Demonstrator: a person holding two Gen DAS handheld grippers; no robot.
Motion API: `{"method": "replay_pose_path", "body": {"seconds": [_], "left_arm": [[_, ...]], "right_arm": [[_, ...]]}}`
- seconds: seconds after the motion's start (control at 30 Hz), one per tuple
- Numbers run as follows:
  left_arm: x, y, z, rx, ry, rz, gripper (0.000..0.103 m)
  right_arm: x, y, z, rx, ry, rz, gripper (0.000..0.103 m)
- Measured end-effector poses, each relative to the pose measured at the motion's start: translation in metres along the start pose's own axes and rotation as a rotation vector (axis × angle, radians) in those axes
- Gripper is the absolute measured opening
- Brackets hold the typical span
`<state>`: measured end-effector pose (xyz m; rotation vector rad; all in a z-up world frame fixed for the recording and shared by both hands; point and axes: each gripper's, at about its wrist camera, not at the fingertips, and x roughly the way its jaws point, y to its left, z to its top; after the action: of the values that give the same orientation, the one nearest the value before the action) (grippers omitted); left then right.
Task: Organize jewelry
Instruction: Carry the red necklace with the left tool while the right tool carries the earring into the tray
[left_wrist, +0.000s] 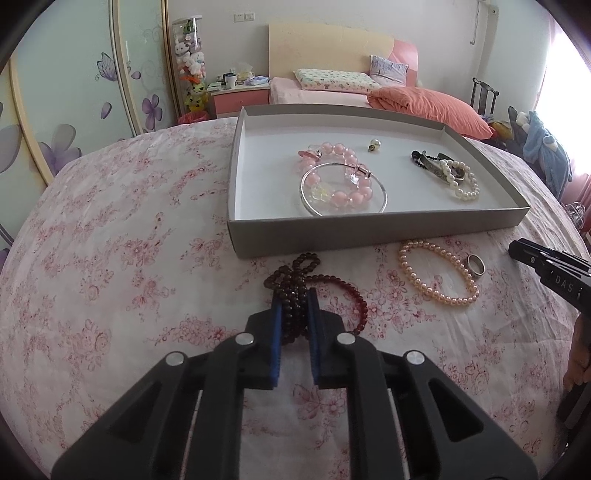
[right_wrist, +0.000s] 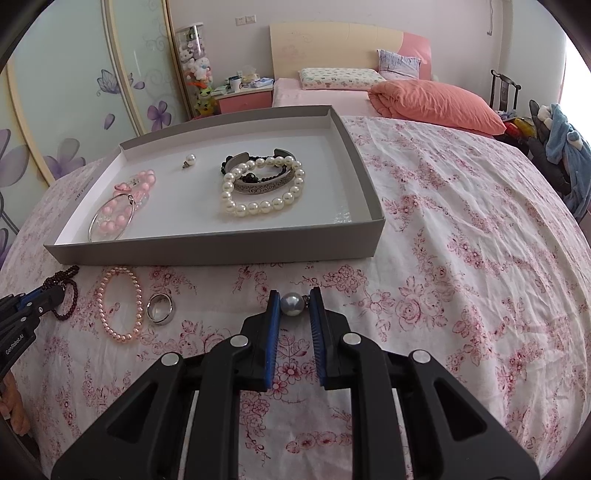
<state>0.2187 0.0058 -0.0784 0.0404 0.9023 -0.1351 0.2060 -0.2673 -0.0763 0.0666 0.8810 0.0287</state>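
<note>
Both tongs loaded, the tray lies straight beyond them

Our left tongs (left_wrist: 295, 306) pinch the dark bead strand (left_wrist: 314, 291), our right tongs (right_wrist: 294, 304) narrowly grip a grey pearl earring (right_wrist: 292, 303); the grey tray (right_wrist: 221, 251) sits just far of both, on the floral worktop (right_wrist: 443, 258)

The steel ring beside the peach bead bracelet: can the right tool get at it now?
Probably not yet: the right tool is closed on a grey pearl. The ring itself lies uncovered on the cloth.

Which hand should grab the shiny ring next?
Probably neither yet: the left gripper grips the dark red beads, the right gripper a grey pearl. The ring lies nearer the left.
</note>
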Motion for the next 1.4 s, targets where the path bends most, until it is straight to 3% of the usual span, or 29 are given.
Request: {"method": "replay_pose_path", "body": {"seconds": [0.87, 1.2, 1.4], "left_arm": [[0.0, 0.0, 0.0, -0.007, -0.003, -0.005, 0.012], [-0.024, 0.002, 0.0, -0.039, -0.069, -0.03, 0.011], [-0.045, -0.005, 0.002, -0.031, -0.149, -0.007, 0.011]], "right_arm": [[-0.002, -0.004, 0.0, 0.023, -0.012, 0.027, 0.017], [-0.039, 0.006, 0.001, 0.003, -0.143, 0.046, 0.017], [-0.063, 0.02, 0.0, -0.04, -0.256, 0.05, 0.017]]}}
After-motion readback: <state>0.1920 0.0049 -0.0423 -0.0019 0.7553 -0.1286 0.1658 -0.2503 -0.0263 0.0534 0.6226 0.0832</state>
